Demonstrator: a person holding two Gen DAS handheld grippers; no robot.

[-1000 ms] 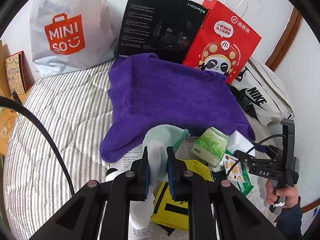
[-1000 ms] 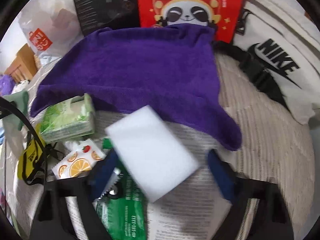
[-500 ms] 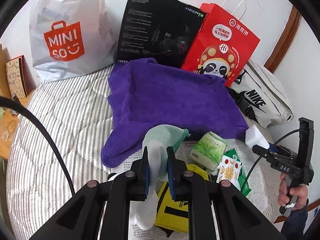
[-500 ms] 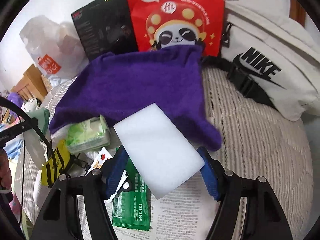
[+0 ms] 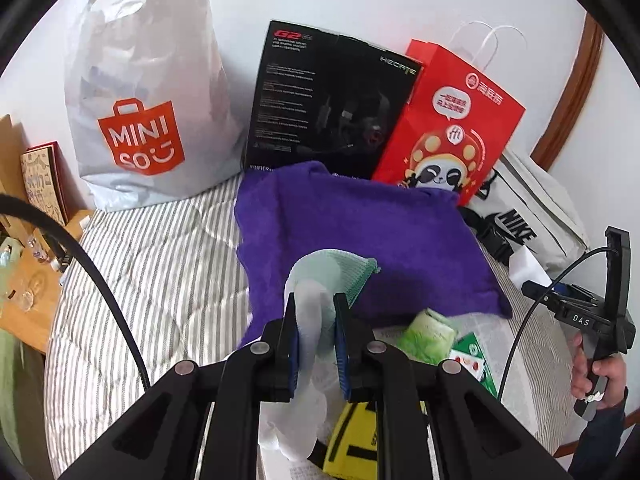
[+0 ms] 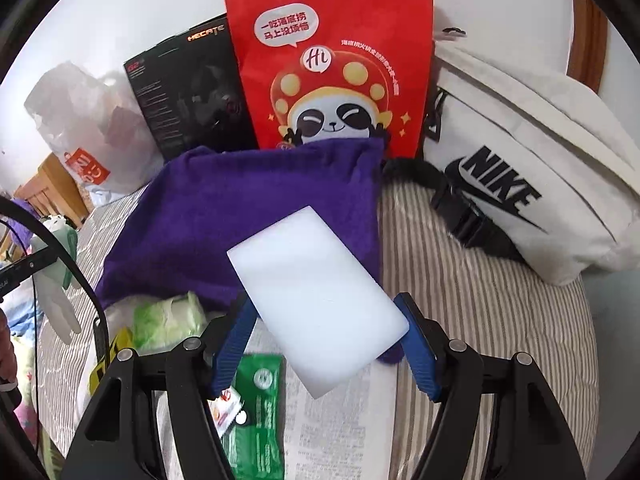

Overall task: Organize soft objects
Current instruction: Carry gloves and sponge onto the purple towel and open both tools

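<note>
Sponge point(image 6: 316, 300) sits clamped between right gripper point(image 6: 326, 344) pads.

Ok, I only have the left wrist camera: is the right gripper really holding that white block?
Observer: Yes. The right gripper has the sponge clamped between both blue pads, tilted.
Operator: And my glove, seen from the side?
Observer: Its fingers hang straight down, touching nothing that I can see.
Operator: What's under the sponge?
Observer: Newspaper, with a green packet lying beside its near corner.
</note>
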